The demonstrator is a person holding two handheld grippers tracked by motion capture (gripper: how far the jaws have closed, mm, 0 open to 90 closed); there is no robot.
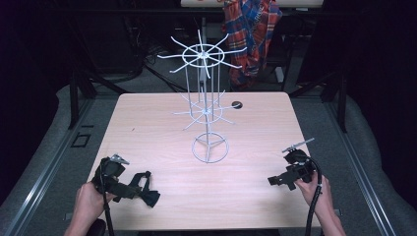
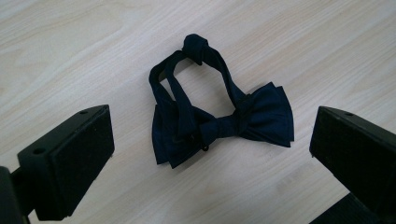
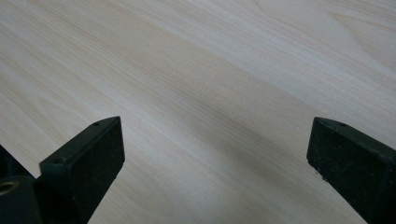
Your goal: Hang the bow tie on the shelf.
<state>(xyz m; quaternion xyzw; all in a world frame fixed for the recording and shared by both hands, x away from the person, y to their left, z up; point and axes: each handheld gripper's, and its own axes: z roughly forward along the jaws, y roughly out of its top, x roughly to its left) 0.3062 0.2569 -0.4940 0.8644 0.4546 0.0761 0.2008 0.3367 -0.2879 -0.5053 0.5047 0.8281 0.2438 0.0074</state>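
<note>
A dark navy bow tie [image 2: 252, 119] lies flat on the pale wooden table [image 1: 162, 147], its neck strap looped away from the bow. In the high view the bow tie [image 1: 149, 195] sits near the front left corner. My left gripper [image 2: 210, 119] hovers over it, open, with one jaw on each side and neither pad touching the cloth. From above, the left gripper [image 1: 133, 188] points right, held by a hand. My right gripper [image 1: 279, 182] is at the front right, pointing left; in its own view the right gripper [image 3: 217, 123] is open over bare wood.
A white wire display stand [image 1: 206, 105] with two tiers of radiating hooks rises from a ring base [image 1: 210, 148] at the table's middle. A dark cable hole [image 1: 237, 104] lies behind it. A plaid cloth [image 1: 253, 29] hangs beyond the far edge.
</note>
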